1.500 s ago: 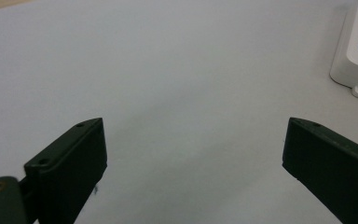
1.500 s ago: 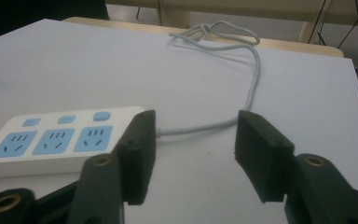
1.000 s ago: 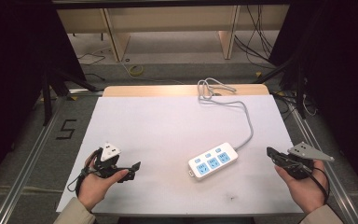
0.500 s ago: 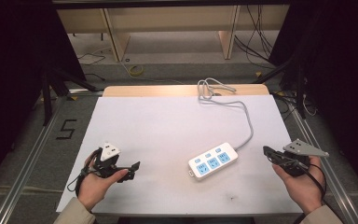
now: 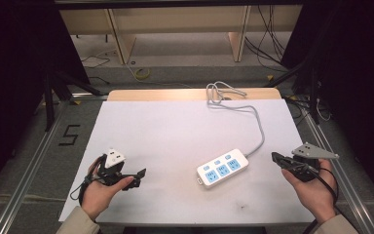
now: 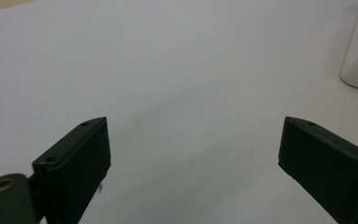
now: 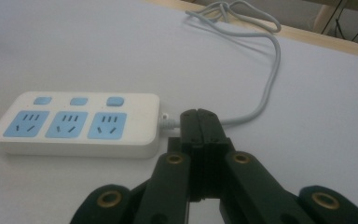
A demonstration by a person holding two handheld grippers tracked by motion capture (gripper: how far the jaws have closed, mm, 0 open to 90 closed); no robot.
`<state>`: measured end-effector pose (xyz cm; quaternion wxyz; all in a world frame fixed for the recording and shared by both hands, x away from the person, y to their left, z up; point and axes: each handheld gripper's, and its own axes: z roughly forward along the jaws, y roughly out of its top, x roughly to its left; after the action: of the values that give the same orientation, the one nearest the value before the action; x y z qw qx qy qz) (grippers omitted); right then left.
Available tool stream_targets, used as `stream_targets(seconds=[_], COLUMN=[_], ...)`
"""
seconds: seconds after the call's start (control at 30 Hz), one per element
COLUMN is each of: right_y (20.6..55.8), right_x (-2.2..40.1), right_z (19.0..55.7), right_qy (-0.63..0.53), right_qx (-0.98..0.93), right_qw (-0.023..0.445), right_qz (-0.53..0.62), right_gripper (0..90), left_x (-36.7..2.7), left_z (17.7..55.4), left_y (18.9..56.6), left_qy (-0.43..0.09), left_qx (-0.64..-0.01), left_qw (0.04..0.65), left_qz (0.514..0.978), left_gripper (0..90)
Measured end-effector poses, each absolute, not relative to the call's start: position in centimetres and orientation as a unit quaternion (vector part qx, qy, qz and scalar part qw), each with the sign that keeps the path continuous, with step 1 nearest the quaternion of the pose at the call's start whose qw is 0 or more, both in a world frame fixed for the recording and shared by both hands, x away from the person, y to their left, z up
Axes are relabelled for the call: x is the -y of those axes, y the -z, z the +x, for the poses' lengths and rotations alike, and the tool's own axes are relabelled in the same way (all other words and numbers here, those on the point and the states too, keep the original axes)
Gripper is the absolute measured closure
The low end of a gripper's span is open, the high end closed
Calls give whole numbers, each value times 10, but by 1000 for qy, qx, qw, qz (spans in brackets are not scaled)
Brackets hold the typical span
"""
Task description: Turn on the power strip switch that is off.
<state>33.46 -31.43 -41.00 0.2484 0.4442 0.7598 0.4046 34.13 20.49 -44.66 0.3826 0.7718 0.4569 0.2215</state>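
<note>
A white power strip [image 5: 223, 167] with three blue sockets lies right of centre on the white tabletop [image 5: 165, 131], its grey cord [image 5: 259, 127] trailing to the far edge, between the left claw [image 5: 137, 174], spread wide and empty, and the right claw [image 5: 276, 158], clenched on nothing.

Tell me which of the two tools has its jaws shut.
The right tool: its jaws are pressed together, pointing toward the power strip. The left tool has its jaws spread wide over bare table.
</note>
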Motion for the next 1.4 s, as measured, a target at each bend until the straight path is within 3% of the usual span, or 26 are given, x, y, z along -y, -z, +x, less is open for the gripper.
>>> stream_targets(seconds=[1.4], right_y=[400], right_x=[300], right_z=[349], right_qy=[-383], right_qx=[-780], right_qw=[216], right_qz=[445], right_gripper=[900], left_x=[-205], left_z=[342], left_y=[447], left_qy=[-223], left_qx=[-458], left_qw=[382], left_qz=[771], left_gripper=[92])
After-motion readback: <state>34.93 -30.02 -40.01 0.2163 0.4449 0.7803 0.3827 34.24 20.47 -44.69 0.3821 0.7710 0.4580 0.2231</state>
